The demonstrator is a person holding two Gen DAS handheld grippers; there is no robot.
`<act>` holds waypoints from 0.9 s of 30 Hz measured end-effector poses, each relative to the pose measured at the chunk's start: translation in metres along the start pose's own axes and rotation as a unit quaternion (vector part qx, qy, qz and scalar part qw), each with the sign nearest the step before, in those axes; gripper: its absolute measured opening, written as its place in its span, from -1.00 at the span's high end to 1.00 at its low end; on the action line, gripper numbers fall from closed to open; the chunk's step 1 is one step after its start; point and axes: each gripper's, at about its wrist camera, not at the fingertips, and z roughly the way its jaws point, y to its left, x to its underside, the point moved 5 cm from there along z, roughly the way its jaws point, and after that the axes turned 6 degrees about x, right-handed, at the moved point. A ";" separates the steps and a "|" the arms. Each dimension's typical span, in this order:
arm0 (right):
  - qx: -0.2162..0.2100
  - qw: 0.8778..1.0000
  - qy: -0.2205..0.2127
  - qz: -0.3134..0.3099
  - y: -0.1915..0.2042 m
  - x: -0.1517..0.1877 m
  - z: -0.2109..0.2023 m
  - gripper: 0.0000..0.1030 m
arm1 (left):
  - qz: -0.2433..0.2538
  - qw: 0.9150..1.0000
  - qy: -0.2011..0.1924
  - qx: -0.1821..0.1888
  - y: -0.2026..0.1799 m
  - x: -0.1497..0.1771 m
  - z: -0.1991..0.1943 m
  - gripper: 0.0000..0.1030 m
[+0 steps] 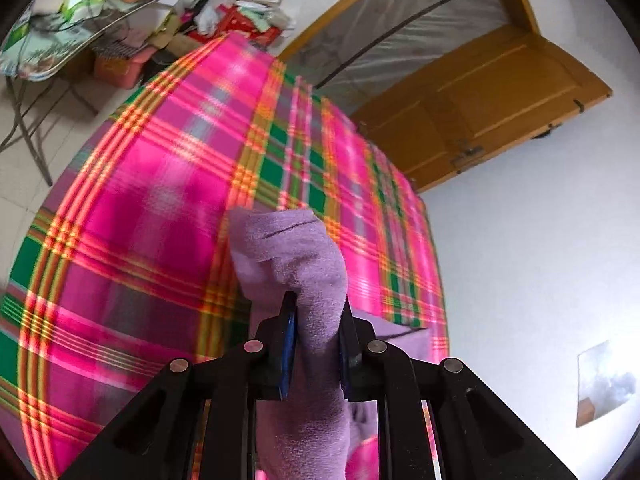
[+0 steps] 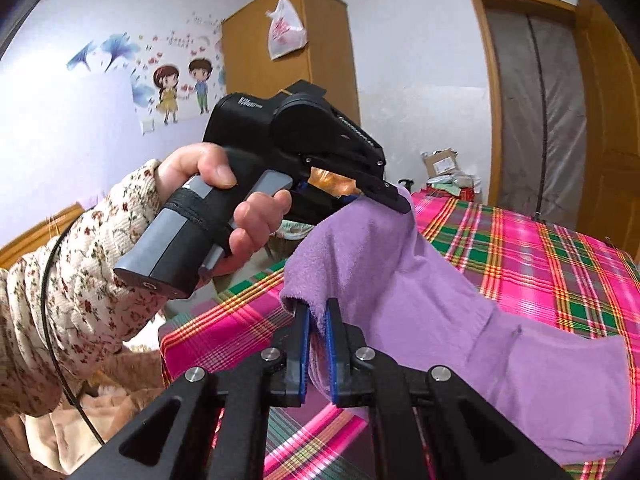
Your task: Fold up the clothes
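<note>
Two claws are mine, and both pinch the same soft purple cloth. My right claw squeezes a bunched edge of the cloth between its blue pads, at about 6 o'clock in the right view. From there the cloth climbs up toward 12 o'clock, where my left claw bites its top corner. My left hand wraps around the gray and black handle, and a flowery sleeve covers my arm at 9 o'clock. In the left view, my left claw holds a fat fold of the purple cloth tight between its fingers, and the cloth sticks up past them toward 12 o'clock. Under it all lies a bright pink, green and yellow checked blanket. The rest of the cloth hangs down toward 4 o'clock in the right view and lies on the blanket. A brown wooden door stands at 2 o'clock in the left view.
</note>
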 end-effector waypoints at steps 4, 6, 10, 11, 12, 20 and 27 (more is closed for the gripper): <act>0.006 1.000 -0.015 0.016 -0.015 -0.004 -0.014 0.86 | 0.012 1.000 0.002 0.012 -0.023 0.001 0.006 0.65; 0.010 0.999 -0.022 0.026 -0.024 -0.005 -0.021 0.86 | 0.019 1.000 0.004 0.016 -0.035 0.002 0.012 0.65; 0.022 0.998 -0.035 0.043 -0.042 -0.007 -0.036 0.87 | 0.028 0.999 0.013 0.028 -0.055 0.006 0.026 0.65; 0.027 0.998 -0.037 0.046 -0.046 -0.007 -0.040 0.87 | 0.030 0.999 0.016 0.031 -0.060 0.007 0.030 0.65; 0.031 0.998 -0.039 0.049 -0.051 -0.006 -0.044 0.87 | 0.032 0.999 0.019 0.034 -0.064 0.008 0.034 0.65; 0.070 0.992 -0.050 0.088 -0.088 -0.001 -0.067 0.88 | 0.050 0.996 0.041 0.058 -0.101 0.016 0.062 0.65; 0.108 0.986 -0.050 0.121 -0.123 0.011 -0.081 0.88 | 0.060 0.993 0.074 0.063 -0.124 0.024 0.098 0.65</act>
